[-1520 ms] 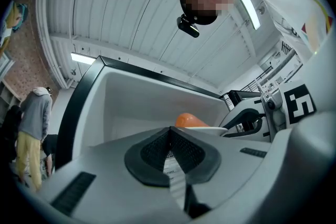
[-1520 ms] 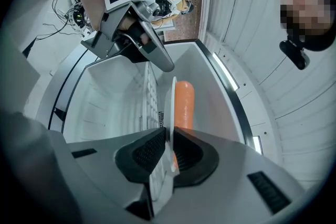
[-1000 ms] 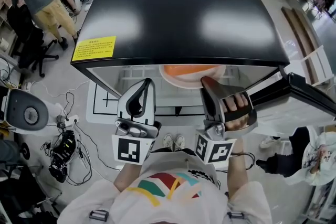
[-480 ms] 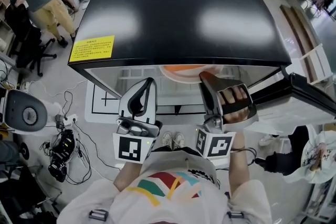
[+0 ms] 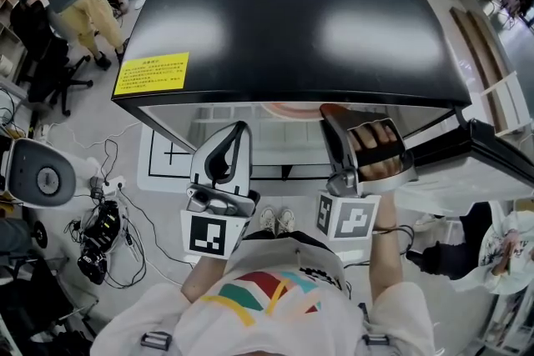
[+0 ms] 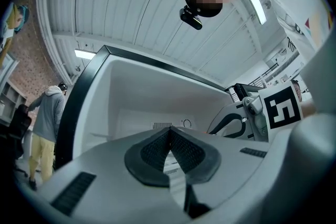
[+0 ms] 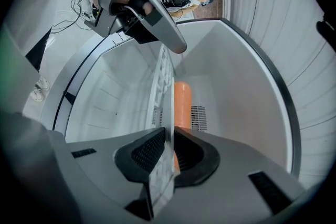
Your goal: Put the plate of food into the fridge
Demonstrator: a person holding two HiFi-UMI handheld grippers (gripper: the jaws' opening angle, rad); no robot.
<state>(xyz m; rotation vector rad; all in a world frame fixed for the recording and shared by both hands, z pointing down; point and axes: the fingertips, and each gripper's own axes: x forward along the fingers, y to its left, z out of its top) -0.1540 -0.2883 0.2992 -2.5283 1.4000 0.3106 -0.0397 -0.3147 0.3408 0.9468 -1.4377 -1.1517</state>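
The right gripper's (image 7: 169, 136) jaws are closed on the rim of the plate (image 7: 166, 86), which is seen edge-on as a thin pale sheet running away between the two ribbed pads. Something orange, the food (image 7: 182, 105), lies against one face of the plate just beyond the jaws. The plate reaches into the white inside of the fridge (image 7: 236, 86), short of the vent grille on the back wall.

From the head view the right gripper (image 5: 332, 114) points forward with its tip under the front edge of the fridge's black top (image 5: 284, 12). The person's right hand (image 5: 375, 152) is wrapped round its grip, the forearm running back toward the body. Only a pale sliver of the plate (image 5: 288, 107) shows below that edge, just left of the jaws.

The left gripper's (image 6: 169, 131) jaws are pressed together with nothing between them. It is held level beside the right gripper, well apart from the plate, its tip (image 5: 238, 129) at the fridge's opening and aimed into the white compartment (image 6: 147, 97). The fridge door (image 5: 484, 154) stands open at the right.
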